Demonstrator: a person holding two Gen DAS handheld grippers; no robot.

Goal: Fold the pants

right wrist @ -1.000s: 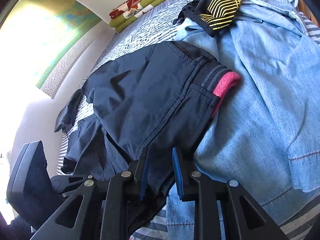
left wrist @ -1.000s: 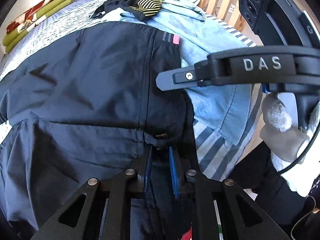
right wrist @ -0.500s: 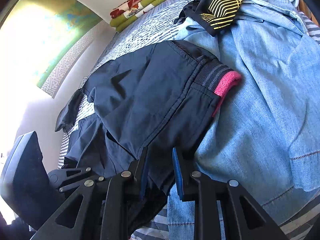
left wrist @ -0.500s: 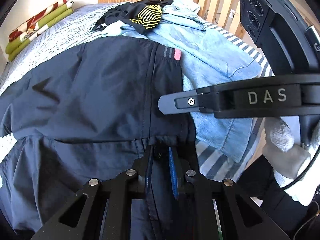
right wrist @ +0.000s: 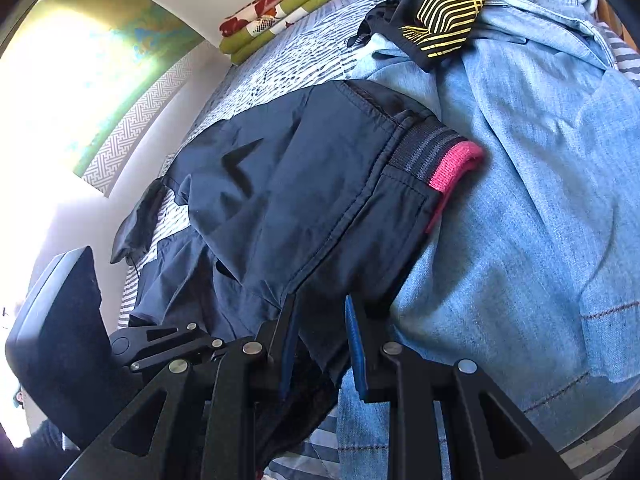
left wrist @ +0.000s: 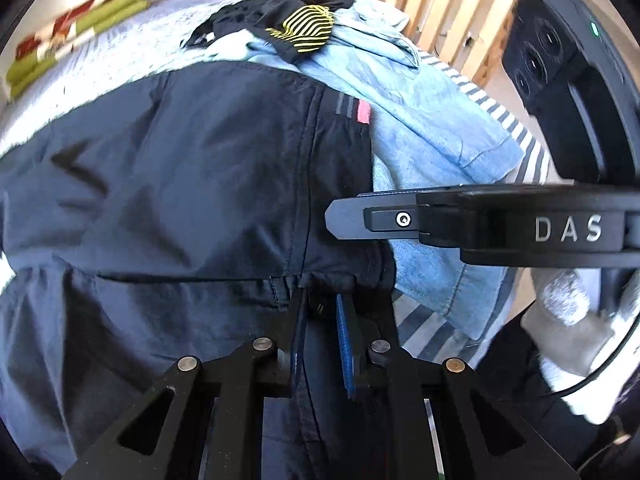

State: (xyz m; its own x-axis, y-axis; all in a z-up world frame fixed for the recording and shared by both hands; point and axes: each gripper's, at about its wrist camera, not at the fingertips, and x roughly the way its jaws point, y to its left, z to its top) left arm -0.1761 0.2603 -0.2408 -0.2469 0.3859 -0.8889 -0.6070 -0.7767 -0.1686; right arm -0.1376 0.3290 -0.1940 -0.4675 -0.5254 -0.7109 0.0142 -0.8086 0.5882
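Both grippers pinch the dark pants [left wrist: 192, 184] at the near edge: left gripper [left wrist: 320, 320] and right gripper [right wrist: 320, 328], fingers nearly closed on cloth. The pants stretch away across the bed [right wrist: 280, 52], their folded half lying beyond both grips.

left gripper [left wrist: 320, 312]: black frame, blue pads, silver screws | right gripper [right wrist: 320, 312]: same, "DAS" lettering

Sunlit white wall [right wrist: 192, 64], wooden slat headboard [left wrist: 440, 12] (perhaps a railing), patterned bedspread [right wrist: 288, 60].
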